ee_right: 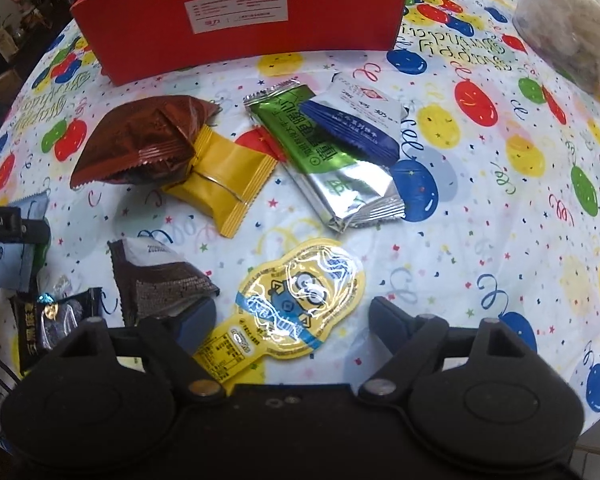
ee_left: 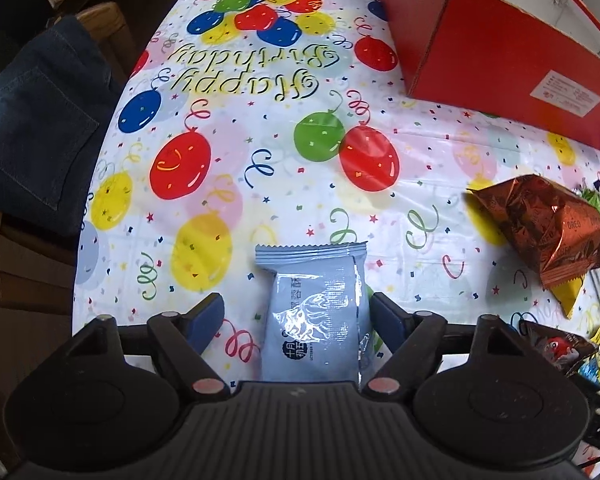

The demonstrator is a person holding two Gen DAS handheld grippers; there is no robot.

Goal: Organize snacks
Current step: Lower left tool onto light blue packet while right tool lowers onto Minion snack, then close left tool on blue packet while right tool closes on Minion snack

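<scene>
Straddling the pale blue foil snack packet (ee_left: pixel 314 312), left gripper (ee_left: pixel 296 314) spread, pads clear.
Packet's long axis runs along the fingers, toward the red cardboard box (ee_left: pixel 500 60); right gripper (ee_right: pixel 290 320) spread over the yellow cartoon pouch (ee_right: pixel 296 300).

Pale blue snack pkt (ee_left: pixel 316 312) is lying flat on the balloon-print cloth; yellow cartoon pkt (ee_right: pixel 296 304) lying flat nr brown, yellow, green pkts; red box (ee_right: pixel 244 20) standing behind.

Blue packet (ee_left: pixel 316 312) between spread fingers (ee_left: pixel 206 314)
</scene>
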